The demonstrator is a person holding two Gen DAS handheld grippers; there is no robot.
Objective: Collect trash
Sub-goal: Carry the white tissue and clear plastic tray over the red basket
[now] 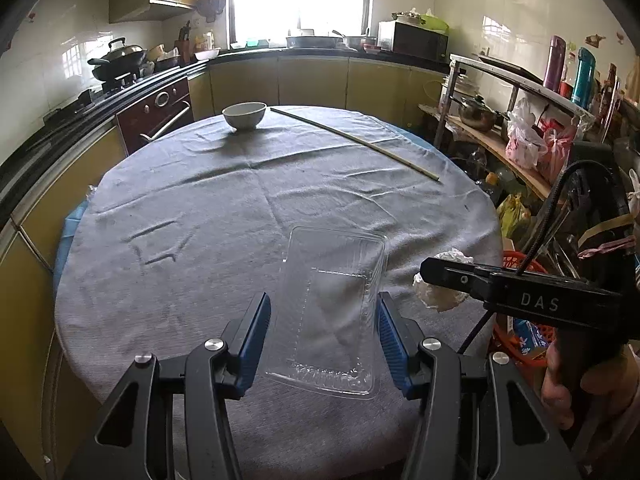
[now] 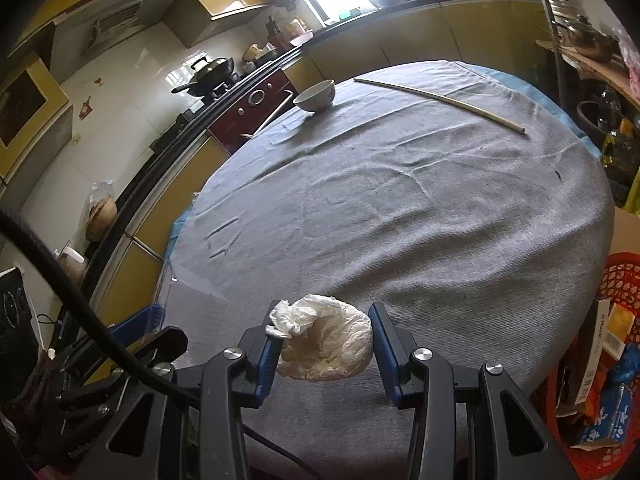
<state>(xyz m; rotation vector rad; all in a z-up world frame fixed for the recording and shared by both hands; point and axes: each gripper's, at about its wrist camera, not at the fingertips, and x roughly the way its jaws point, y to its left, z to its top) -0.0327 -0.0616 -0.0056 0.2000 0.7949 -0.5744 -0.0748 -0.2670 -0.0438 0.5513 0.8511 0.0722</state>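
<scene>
Crumpled tissue (image 2: 326, 340) between right tongs (image 2: 324, 344)

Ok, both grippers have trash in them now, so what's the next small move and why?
Probably swing the right gripper, closed on the crumpled tissue, toward the red basket beside the table edge. Cartons already lie in it, so it looks like the bin. The left gripper can follow with the clear plastic tray.

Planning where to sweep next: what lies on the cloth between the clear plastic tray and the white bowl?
Nothing: in the left wrist view only bare, wrinkled grey cloth runs from the clear plastic tray to the white bowl.
</scene>
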